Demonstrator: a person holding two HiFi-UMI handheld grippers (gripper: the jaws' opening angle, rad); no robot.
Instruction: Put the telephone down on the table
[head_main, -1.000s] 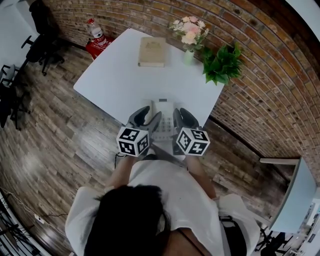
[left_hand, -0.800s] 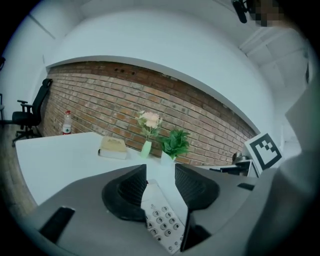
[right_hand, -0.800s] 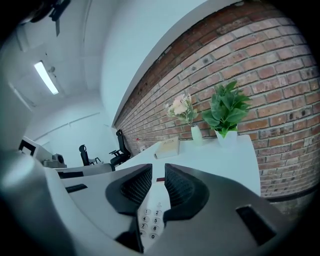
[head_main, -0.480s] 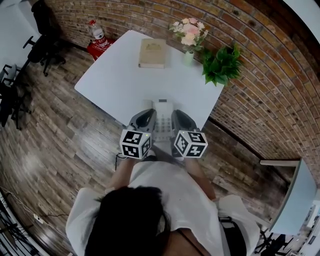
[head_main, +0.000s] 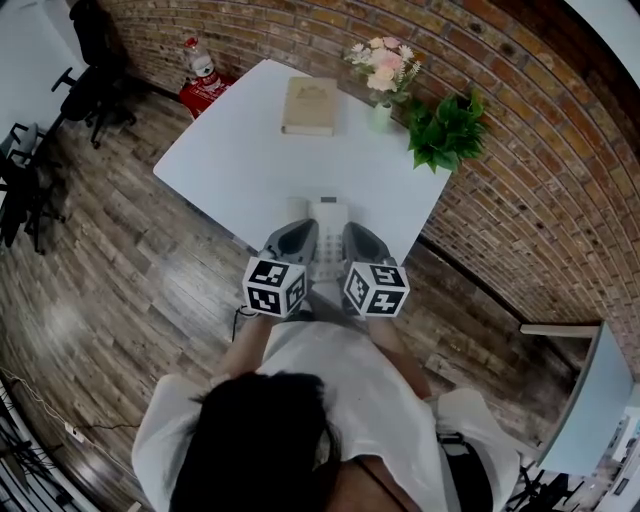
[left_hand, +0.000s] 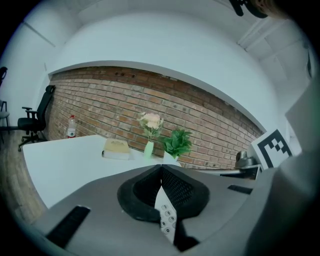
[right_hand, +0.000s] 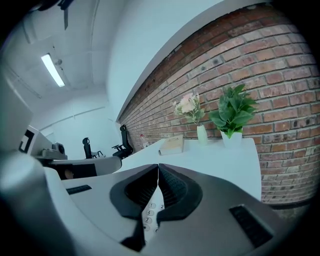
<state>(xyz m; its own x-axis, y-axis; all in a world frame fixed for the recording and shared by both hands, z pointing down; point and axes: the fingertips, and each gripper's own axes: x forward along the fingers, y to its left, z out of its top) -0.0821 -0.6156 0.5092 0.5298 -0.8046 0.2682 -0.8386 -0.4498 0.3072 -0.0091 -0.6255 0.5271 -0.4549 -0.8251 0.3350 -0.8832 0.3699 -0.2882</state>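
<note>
Telephone (head_main: 327, 222) sits at the white table's (head_main: 240, 160) 6 o'clock edge. Left gripper (head_main: 302, 232) is at phone's 9, right gripper (head_main: 350, 230) at its 3. Both jaw pairs just closed further & now meet tip to tip w/ nothing pinched; keypad shows thru the slit under the ribbed black pads (left_hand: 175, 187). Smooth bare top runs from phone to tan book (head_main: 309, 105) at 12. Slim vase (head_main: 379, 115) w/ pink flowers (head_main: 380, 65) at 1. Leafy plant (head_main: 445, 130) in white pot (right_hand: 231, 138) at 2, nr brick wall (head_main: 520, 150). Plank floor (head_main: 120, 290) lies open at 9. Bottle (head_main: 199, 60) on red stool (head_main: 205, 90) at 11.
</note>
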